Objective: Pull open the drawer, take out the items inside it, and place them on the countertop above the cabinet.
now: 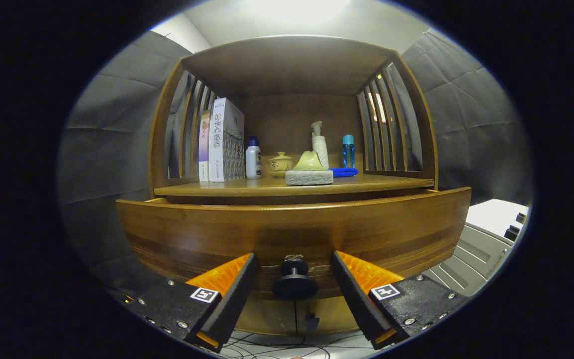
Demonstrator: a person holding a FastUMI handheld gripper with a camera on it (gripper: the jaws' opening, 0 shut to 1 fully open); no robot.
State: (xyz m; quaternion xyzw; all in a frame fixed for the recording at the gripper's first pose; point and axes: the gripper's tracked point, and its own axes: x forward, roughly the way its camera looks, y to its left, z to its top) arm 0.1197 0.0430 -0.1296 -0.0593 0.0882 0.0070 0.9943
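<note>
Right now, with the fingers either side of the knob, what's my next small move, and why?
Probably close the fingers on the knob: they stand open, apart from it on both sides, and the drawer looks barely pulled out yet.

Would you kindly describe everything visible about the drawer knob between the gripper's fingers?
The drawer knob is a dark, round, spool-shaped pull, matte like metal or plastic, sticking out from the wooden drawer front low at its centre. It sits between the open fingers of the gripper; neither finger touches it.
</note>
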